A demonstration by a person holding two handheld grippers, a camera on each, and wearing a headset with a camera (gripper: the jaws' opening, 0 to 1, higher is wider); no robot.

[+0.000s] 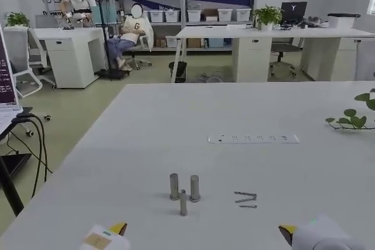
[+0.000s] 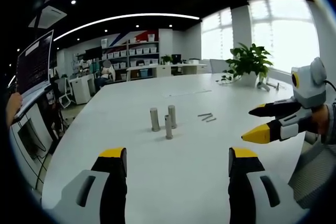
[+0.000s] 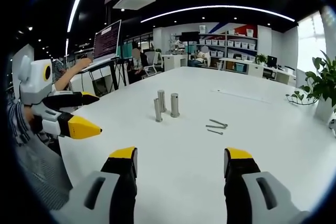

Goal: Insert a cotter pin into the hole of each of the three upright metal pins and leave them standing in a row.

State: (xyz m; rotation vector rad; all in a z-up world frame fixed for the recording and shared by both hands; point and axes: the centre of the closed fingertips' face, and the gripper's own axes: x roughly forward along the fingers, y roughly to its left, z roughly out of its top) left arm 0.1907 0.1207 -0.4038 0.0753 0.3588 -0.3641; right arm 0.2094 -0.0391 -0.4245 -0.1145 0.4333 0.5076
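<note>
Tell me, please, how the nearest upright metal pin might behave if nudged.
The nearest metal pin stands tall on a narrow base, so it would probably tip. It stands close to the other two pins, so it might topple them. Being cylindrical, it would likely roll.

Left tool (image 2: 177, 156) wide apart, three metal pins (image 2: 164, 120) upright — cotter pins (image 2: 206, 117) beside
</note>
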